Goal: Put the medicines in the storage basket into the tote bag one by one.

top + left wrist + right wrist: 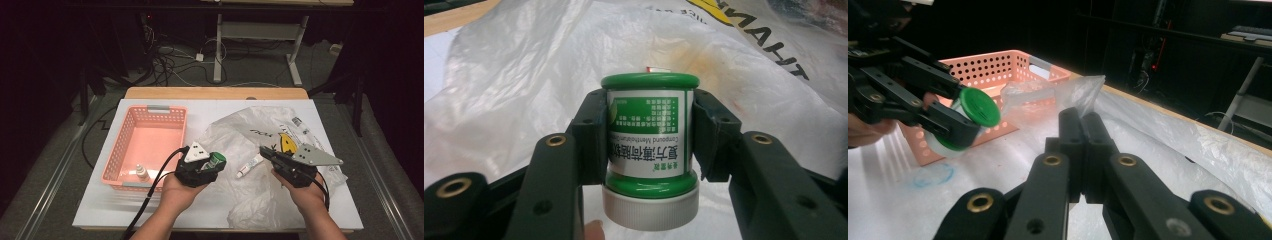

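Green and white plastic: a small jar (650, 150) clamped between the pads of the left claw (210, 162), label upside down in the left gripper view, grey-white cap nearest the camera, green base farthest. Held off the table (100, 210), just right of the pink basket (120, 150), close to its near right corner. Seen from the right gripper view as a round green disc (979, 107) in front of the basket wall (998, 67).

Inside the basket, near its front wall, a little white dropper bottle (141, 172).

Right of the basket, beyond the jar, a crumpled clear plastic bag (240, 135) spread over the table. On the bag, right of the jar, a small white tube (249, 166) lying flat.

Farther right of the basket, the right claw (265, 151), jaws clenched on a pinch of the bag film (1083, 95), a peak of film standing up above the fingertips. Yellow and black print on the bag (286, 142) just behind that claw.
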`<state>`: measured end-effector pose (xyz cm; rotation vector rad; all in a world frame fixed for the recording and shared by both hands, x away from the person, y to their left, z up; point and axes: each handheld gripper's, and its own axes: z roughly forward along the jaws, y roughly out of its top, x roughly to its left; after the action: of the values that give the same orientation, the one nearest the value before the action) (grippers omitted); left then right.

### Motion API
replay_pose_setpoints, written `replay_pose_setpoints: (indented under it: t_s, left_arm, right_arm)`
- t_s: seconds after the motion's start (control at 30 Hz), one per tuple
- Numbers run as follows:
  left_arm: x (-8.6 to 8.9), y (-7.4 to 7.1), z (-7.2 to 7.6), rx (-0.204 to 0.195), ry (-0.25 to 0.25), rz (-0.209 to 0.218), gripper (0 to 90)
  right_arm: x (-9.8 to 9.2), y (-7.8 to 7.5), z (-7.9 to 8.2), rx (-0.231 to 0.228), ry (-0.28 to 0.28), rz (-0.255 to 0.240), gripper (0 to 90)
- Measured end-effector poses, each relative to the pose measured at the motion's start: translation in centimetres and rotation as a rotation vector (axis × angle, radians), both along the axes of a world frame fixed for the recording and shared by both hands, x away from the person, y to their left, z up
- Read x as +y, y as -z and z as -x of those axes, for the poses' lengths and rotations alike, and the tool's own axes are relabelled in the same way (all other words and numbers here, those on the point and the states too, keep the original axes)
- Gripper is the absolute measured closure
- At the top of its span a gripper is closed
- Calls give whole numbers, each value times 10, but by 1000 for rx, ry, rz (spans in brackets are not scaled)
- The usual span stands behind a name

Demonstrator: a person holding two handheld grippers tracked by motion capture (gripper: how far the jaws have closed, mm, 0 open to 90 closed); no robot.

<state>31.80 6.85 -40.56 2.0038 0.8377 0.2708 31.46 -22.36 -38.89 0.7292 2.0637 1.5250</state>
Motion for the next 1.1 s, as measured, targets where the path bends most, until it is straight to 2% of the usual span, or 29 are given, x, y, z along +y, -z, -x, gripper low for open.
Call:
replay_pose_setpoints:
  t_s: [1.1]
  left_arm:
    - [-62, 19, -26, 15, 73, -6, 535]
  right_arm:
    - [-3, -3, 2, -8, 9, -15, 900]
